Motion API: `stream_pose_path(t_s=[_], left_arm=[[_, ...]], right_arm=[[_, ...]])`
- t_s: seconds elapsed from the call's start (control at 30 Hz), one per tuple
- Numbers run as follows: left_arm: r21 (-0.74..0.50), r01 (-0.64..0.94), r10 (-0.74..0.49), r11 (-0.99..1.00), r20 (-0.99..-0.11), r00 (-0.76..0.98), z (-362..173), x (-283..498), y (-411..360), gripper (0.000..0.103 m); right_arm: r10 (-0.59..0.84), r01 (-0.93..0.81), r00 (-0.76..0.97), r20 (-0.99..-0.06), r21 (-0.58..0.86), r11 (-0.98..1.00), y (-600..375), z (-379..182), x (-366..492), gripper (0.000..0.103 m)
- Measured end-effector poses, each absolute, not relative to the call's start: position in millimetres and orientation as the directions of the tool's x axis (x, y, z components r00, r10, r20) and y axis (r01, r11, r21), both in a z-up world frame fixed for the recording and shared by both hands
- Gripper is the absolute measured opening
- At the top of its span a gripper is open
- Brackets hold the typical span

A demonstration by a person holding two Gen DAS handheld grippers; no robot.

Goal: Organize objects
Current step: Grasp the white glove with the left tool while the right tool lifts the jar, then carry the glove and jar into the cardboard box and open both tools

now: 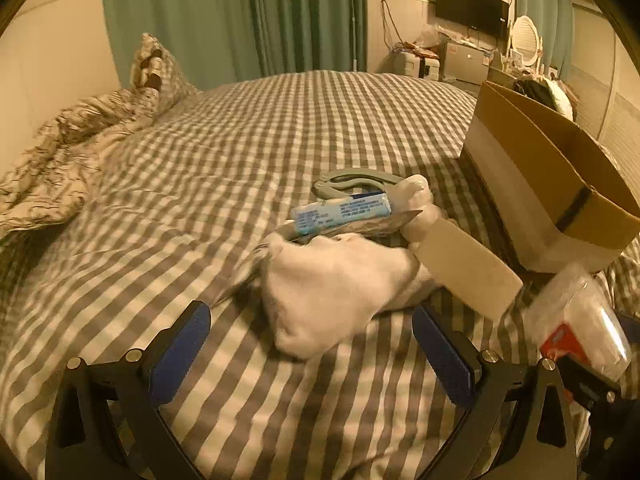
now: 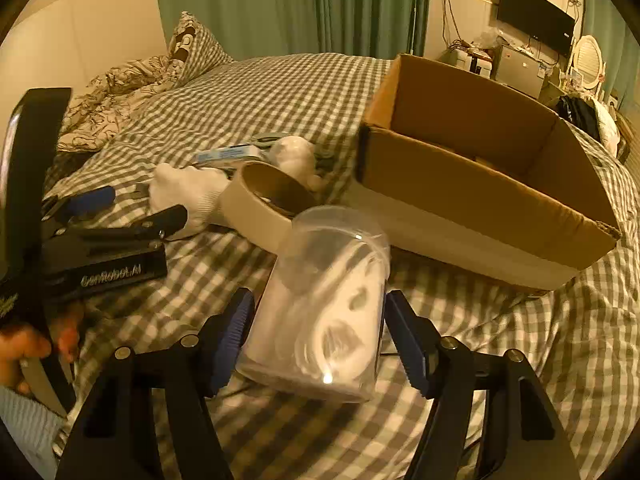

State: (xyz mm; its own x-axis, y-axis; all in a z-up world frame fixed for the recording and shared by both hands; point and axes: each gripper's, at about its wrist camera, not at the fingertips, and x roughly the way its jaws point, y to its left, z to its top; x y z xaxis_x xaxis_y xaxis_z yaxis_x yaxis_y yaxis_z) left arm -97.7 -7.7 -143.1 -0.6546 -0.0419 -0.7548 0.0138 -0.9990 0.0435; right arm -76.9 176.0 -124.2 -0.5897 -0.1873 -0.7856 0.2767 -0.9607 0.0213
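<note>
- Our right gripper [image 2: 316, 332] has its blue-padded fingers [image 2: 234, 330] pressed to either side of a clear plastic jar [image 2: 324, 304] holding something white; the jar is tilted, its lid end pointing away from us
- From the left wrist view, the same jar [image 1: 580, 320] shows at the far right edge with a red label, beside the box
- Our left gripper [image 1: 312, 352] stands wide open with nothing between its fingers [image 1: 180, 348]; it sits low over the checked bedsheet [image 1: 240, 128], just short of a white glove [image 1: 340, 284]
- In the right wrist view, our left gripper [image 2: 120, 208] appears at the left, its tips close to the glove [image 2: 188, 192]
- The loose items lie in a cluster on the bed: the glove, a roll of tape [image 1: 464, 268] touching it, a light blue printed packet [image 1: 340, 214] lying on a flat foil-like pouch [image 1: 376, 228], a second white glove or sock [image 1: 416, 196], and a grey-green clip-like tool [image 1: 356, 182] behind them
- An open cardboard box [image 2: 480, 200] rests on the bed to the right of the cluster; we cannot tell clearly what lies on its floor
- A crumpled patterned quilt [image 1: 64, 156] and a checked pillow [image 1: 160, 68] lie at the bed's far left
- Green curtains [image 1: 224, 16] and a wall-mounted screen [image 1: 472, 8] stand beyond the bed
</note>
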Motion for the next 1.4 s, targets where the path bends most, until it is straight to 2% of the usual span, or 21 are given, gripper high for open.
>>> stream_pose_path(t_s=[0.23,0.27,0.3,0.33,0.5,0.6,0.83,1.07,1.2,1.3,1.4], left_arm=[[0.059,0.003,-0.048,-0.998,-0.781,-0.623,-168,-127,-3,0.103],[0.065,-0.010,-0.045,-0.998,-0.782,-0.622,-170,-129,0,0.100],[0.073,-0.020,-0.045,-0.997,-0.780,-0.624,-170,-128,3,0.087],[0.066,-0.044,-0.024,-0.997,-0.782,-0.623,-171,-127,5,0.081],[0.082,-0.051,-0.032,-0.995,-0.772,-0.635,-164,-115,6,0.060],[0.078,-0.061,-0.021,-0.995,-0.772,-0.635,-156,-99,6,0.055],[0.069,-0.105,0.018,-0.992,-0.750,-0.661,-129,-58,14,0.050],[0.117,-0.072,-0.028,-0.991,-0.685,-0.728,-84,-35,10,0.049],[0.107,-0.072,-0.015,-0.992,-0.655,-0.755,-55,-38,8,0.049],[0.208,-0.071,-0.077,-0.975,-0.627,-0.775,-41,-48,18,0.049],[0.271,-0.075,-0.127,-0.960,-0.656,-0.744,-51,-65,24,0.049]], right_arm=[[-0.206,0.283,-0.554,-0.807,0.051,-0.958,177,-143,-91,0.065],[-0.208,0.282,-0.548,-0.810,0.054,-0.958,177,-146,-93,0.065],[-0.208,0.280,-0.546,-0.812,0.058,-0.958,180,-147,-92,0.065],[-0.209,0.279,-0.544,-0.813,0.059,-0.958,180,-148,-92,0.065],[-0.193,0.275,-0.533,-0.824,0.047,-0.960,177,-153,-93,0.065],[-0.186,0.276,-0.543,-0.819,0.035,-0.961,177,-149,-87,0.064],[-0.207,0.304,-0.573,-0.793,0.029,-0.952,176,-125,-64,0.064],[-0.224,0.298,-0.653,-0.724,0.026,-0.954,185,-79,-39,0.064],[-0.237,0.288,-0.696,-0.678,0.038,-0.957,198,-52,-33,0.064],[-0.249,0.275,-0.725,-0.642,0.062,-0.959,214,-33,-35,0.064],[-0.222,0.251,-0.747,-0.626,0.043,-0.967,227,-21,-41,0.064]])
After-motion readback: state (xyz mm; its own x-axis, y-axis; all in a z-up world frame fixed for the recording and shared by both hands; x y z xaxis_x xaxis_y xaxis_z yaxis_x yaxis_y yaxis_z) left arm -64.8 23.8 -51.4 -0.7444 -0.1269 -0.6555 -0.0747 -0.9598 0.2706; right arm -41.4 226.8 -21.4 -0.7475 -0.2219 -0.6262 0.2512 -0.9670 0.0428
